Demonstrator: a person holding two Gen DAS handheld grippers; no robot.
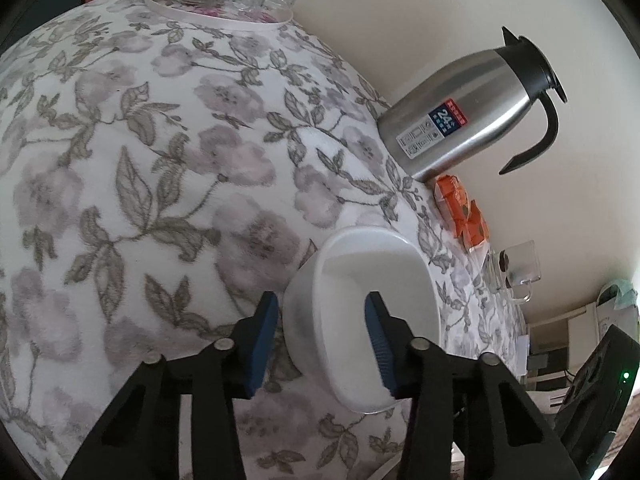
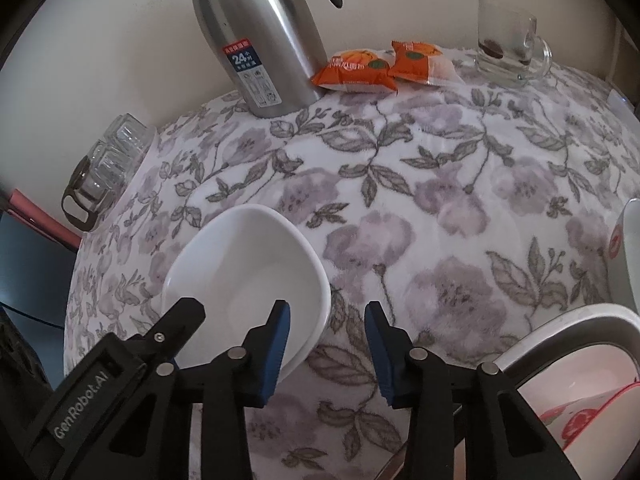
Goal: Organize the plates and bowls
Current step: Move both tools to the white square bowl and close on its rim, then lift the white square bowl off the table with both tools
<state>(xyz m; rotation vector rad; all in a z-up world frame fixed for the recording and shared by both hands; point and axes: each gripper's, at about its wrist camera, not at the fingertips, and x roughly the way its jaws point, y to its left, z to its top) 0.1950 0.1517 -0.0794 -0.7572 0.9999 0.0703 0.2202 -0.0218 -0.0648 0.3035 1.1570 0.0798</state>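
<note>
- Our left gripper (image 1: pixel 322 334) has its jaws on both sides of the white bowl's (image 1: pixel 360 280) wall, low in the frame; we cannot tell if they pinch.
- Our right gripper (image 2: pixel 326 346) has jaws apart around that bowl's (image 2: pixel 248 264) rim on the flowered bench (image 2: pixel 400 200).

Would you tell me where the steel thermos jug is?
The steel thermos jug stands at the table's far edge by the wall, just left of the orange snack packets.

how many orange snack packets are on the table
2: both orange snack packets lie side by side, overlapping, between the steel thermos and the glass mug. None seem hidden.
</note>
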